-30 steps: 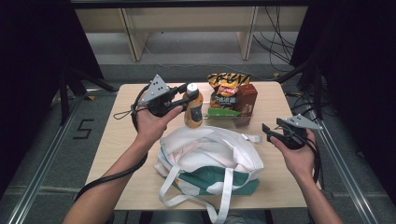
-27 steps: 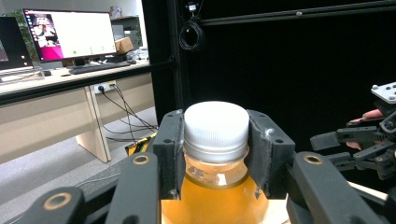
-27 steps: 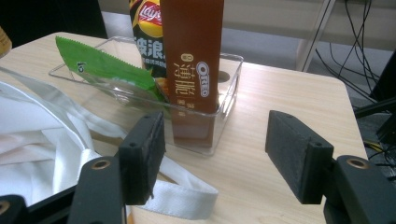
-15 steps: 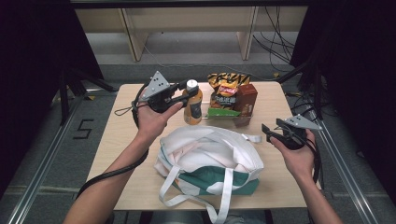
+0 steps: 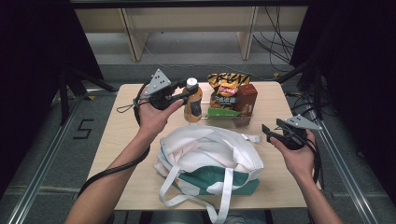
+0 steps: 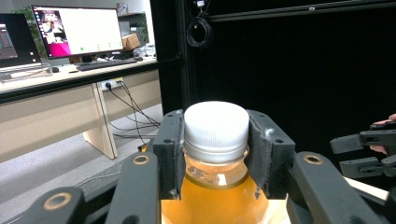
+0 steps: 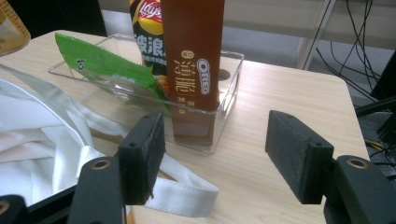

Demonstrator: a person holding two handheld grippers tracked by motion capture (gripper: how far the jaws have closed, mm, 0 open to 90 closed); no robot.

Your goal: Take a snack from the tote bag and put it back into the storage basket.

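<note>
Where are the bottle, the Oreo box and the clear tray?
bottle (image 6: 215, 126), left gripper view, white cap
Oreo box (image 7: 194, 65), right gripper view, brown front
clear tray (image 7: 231, 88), right gripper view, end wall

Lab: black curtains (image 5: 42, 37), monitors (image 6: 74, 30), cables (image 5: 275, 42).

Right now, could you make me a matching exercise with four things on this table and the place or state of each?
Things:
1. bottle
2. Oreo box
3. tote bag
4. right gripper

Places or states:
A. open, nothing between its pads
B. lying at the table's near side
C. cap clamped in the left gripper
D. standing in the clear tray

Pairs: 1-C, 2-D, 3-B, 4-A
</note>
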